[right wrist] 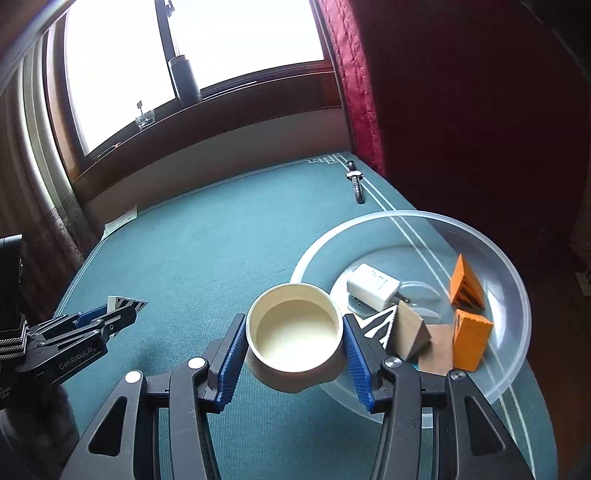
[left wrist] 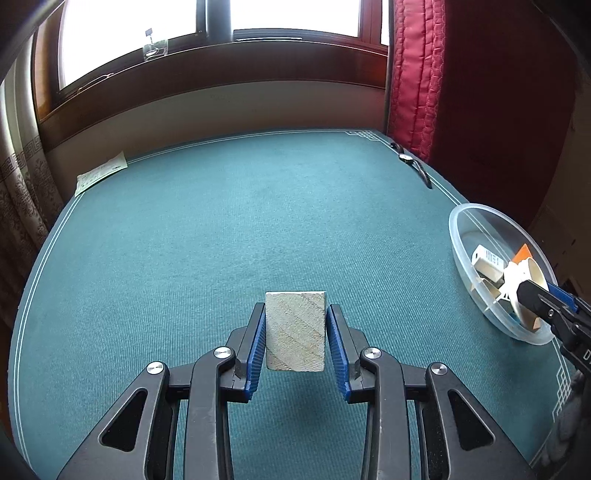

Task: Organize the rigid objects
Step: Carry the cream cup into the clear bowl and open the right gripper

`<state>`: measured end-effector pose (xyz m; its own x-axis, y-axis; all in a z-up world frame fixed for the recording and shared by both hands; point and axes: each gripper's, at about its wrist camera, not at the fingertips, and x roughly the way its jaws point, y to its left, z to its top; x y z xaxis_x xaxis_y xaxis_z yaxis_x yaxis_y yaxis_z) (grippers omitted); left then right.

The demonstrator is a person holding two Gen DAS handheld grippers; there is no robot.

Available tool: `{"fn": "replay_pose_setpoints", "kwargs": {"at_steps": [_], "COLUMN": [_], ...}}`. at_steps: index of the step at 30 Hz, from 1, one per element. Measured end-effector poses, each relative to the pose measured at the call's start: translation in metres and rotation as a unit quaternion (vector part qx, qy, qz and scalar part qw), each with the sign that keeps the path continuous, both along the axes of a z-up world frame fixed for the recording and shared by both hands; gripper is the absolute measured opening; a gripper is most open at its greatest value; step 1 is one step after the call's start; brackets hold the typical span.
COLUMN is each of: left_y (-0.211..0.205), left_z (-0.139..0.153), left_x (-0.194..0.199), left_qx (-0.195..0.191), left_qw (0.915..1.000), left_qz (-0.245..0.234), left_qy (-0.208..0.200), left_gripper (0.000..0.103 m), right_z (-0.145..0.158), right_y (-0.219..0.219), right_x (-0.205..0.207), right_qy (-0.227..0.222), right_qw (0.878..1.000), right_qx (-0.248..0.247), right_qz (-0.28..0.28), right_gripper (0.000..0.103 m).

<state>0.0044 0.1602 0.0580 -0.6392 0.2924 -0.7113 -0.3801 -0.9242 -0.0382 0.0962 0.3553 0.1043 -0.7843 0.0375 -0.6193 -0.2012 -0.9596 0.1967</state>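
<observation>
Bright window [left wrist: 147, 33] above a wooden sill [left wrist: 221, 70]; red curtain [left wrist: 417, 74] right; green-covered table [left wrist: 221, 229] below

Both cameras ride on the hand-held grippers, looking forward and down along their fingers toward the window [left wrist: 207, 22]. The left one hangs close over the middle of the green table [left wrist: 221, 221], with the clear bowl [left wrist: 458, 225] far right. The right one sits beside that bowl [right wrist: 424, 218]. Both share the window, table and bowl.
</observation>
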Motion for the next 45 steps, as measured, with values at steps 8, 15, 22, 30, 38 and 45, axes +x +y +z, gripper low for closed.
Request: {"fn": "replay_pose_setpoints", "kwargs": {"at_steps": [8, 15, 22, 30, 38, 45], "left_y": [0.019, 0.03, 0.042, 0.05, 0.054, 0.067], "left_z": [0.001, 0.004, 0.005, 0.007, 0.009, 0.015], "left_x": [0.006, 0.01, 0.015, 0.017, 0.018, 0.022], "left_qx": [-0.001, 0.001, -0.002, -0.003, -0.004, -0.002], "left_qw": [0.9998, 0.9995, 0.9991, 0.9986, 0.9984, 0.9972], "left_qz": [-0.02, -0.03, -0.043, -0.052, -0.057, -0.075], "left_qy": [-0.002, -0.001, 0.0, -0.001, 0.0, 0.007], "left_gripper": [0.033, 0.033, 0.033, 0.033, 0.033, 0.033], "right_z": [-0.002, -0.006, -0.014, -0.019, -0.02, -0.017], "right_y": [0.037, 0.06, 0.075, 0.078, 0.087, 0.096], "right_x": [0.01, 0.016, 0.02, 0.015, 0.006, 0.015], "right_qy": [0.003, -0.008, -0.026, -0.033, -0.033, -0.021], "right_qw": [0.999, 0.996, 0.994, 0.994, 0.994, 0.993], "right_qx": [-0.001, 0.004, 0.004, 0.004, 0.004, -0.007], "right_qz": [-0.05, -0.085, -0.105, -0.1, -0.105, -0.12], "right_gripper": [0.053, 0.053, 0.053, 0.053, 0.053, 0.066]}}
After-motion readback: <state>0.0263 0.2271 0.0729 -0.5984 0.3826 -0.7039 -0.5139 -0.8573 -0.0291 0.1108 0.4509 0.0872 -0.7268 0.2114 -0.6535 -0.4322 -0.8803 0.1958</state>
